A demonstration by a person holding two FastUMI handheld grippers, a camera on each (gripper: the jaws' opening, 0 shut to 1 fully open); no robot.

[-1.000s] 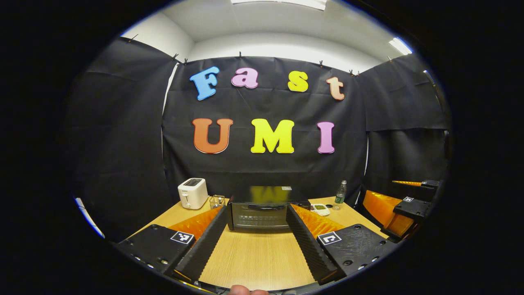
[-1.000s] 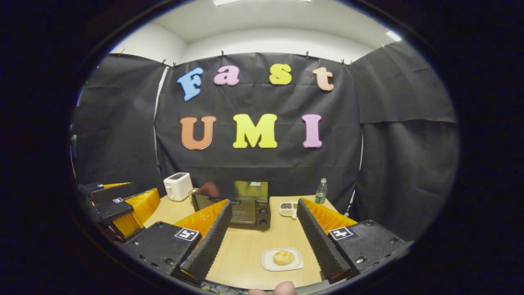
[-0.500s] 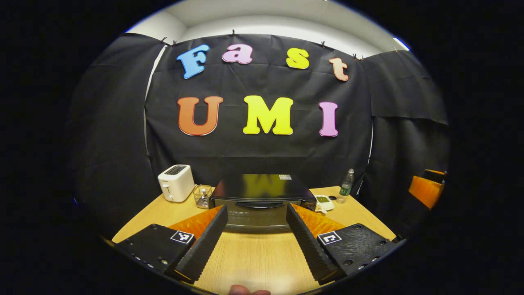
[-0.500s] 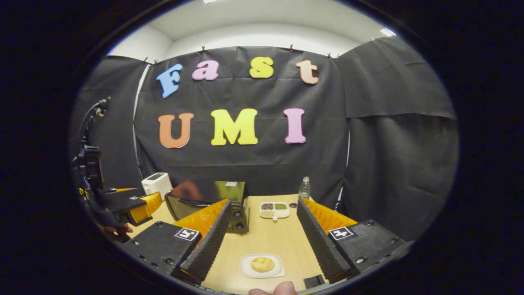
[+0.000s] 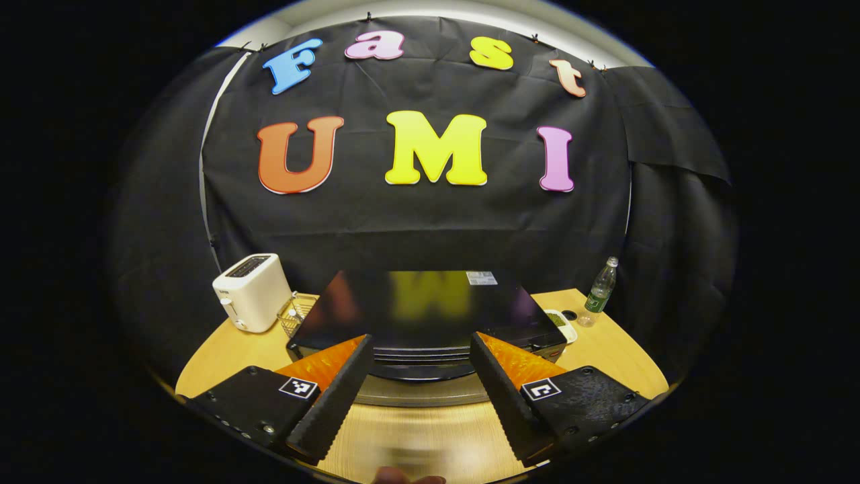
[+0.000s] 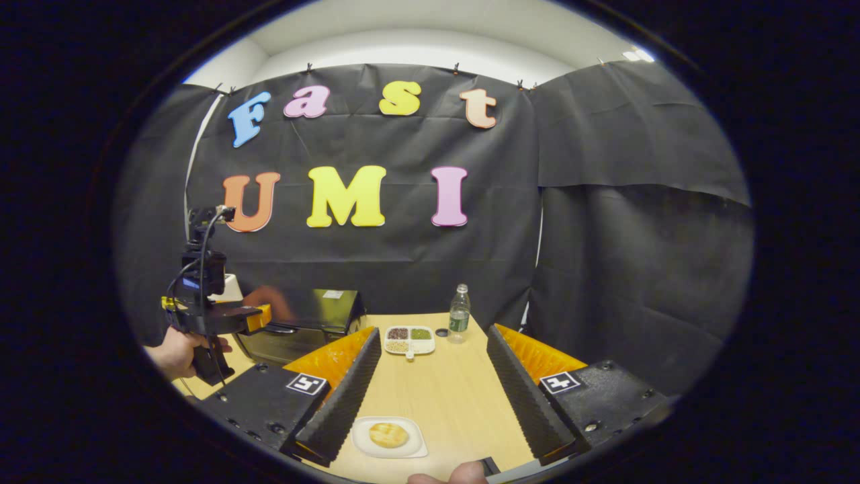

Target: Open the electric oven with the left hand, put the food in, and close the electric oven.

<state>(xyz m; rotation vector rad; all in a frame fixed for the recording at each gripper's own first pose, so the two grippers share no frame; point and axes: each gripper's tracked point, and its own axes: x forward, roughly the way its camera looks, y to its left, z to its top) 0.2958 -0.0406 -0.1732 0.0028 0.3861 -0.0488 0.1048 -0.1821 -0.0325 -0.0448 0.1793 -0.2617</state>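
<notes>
The electric oven (image 5: 416, 309) stands on the table (image 6: 443, 396), toward its back. As the left gripper view shows it, the toaster (image 5: 247, 292) is to the oven's left, with a wire basket (image 5: 295, 316) between them. To the oven's right lies a divided dish (image 6: 410, 339), and beyond that a bottle (image 6: 459, 316). Nearer the front edge than the oven, a plate (image 6: 390, 437) carries the bun (image 6: 388, 434).

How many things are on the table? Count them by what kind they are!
Kitchen machines: 2, the black oven and the white toaster
Dishes with food: 2, the plate with a bun and the divided snack tray
Bottles: 1, the water bottle
Wire baskets: 1, the basket beside the toaster
Bottle caps: 1, the dark cap
Total: 7
</notes>
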